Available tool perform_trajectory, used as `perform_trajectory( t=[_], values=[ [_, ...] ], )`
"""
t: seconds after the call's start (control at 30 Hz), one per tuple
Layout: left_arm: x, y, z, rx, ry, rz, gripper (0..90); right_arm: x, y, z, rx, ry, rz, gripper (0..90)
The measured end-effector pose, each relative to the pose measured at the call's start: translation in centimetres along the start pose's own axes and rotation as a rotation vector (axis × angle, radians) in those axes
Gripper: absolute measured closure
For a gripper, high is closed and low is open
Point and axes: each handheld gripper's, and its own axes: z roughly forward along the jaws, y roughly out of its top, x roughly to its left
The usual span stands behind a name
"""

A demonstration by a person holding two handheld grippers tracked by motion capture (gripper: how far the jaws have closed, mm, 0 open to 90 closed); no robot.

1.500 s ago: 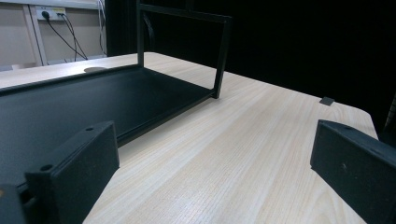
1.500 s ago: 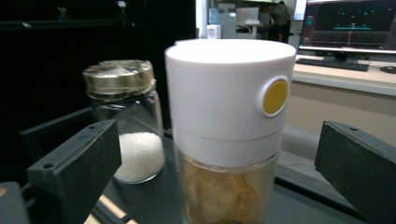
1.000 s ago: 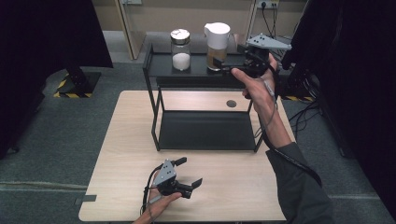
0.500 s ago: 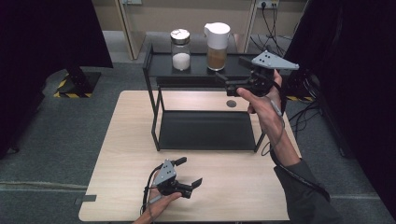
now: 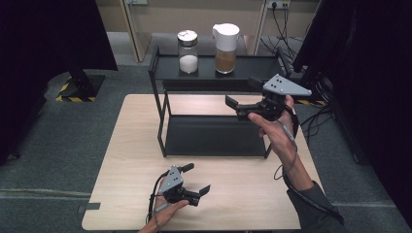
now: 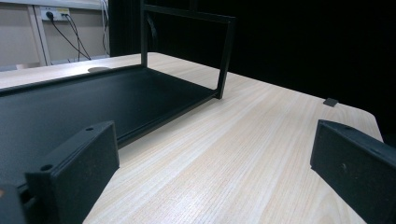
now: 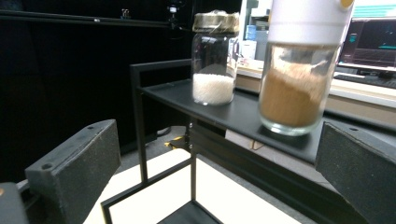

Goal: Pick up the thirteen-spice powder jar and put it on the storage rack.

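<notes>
On the top shelf of a black metal rack [image 5: 160, 73], at the far side of the table, a glass pitcher [image 5: 226, 42] with a white lid and brown powder stands upright, just right of a jar [image 5: 188, 51] of white grains, the two apart. The right gripper [image 5: 238, 103] hangs in the air near and slightly right of the pitcher, lower than the shelf, jaws spread wide with nothing between them (its own camera looks up at the pitcher [image 7: 299, 70], which lies ahead and above). It is by far the nearer gripper. The left gripper [image 5: 197, 183] rests low over the near edge of the pale wooden table [image 5: 131, 145], jaws also spread and empty. Dark curtains flank the room; cables run along the far wall.
</notes>
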Motion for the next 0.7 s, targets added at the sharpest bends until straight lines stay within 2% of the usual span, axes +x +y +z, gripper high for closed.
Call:
perform_trajectory(
  t=[0.3,0.7],
  values=[
    [0.0,0.0,0.0,-0.001,0.003,-0.002,0.4,0.9,-2.6,-1.1,0.001,-0.005,-0.027,0.5],
    [0.0,0.0,0.0,0.0,0.005,-0.001,0.4,1.4,-5.4,-2.3,0.009,0.007,-0.017,0.5]
  ],
)
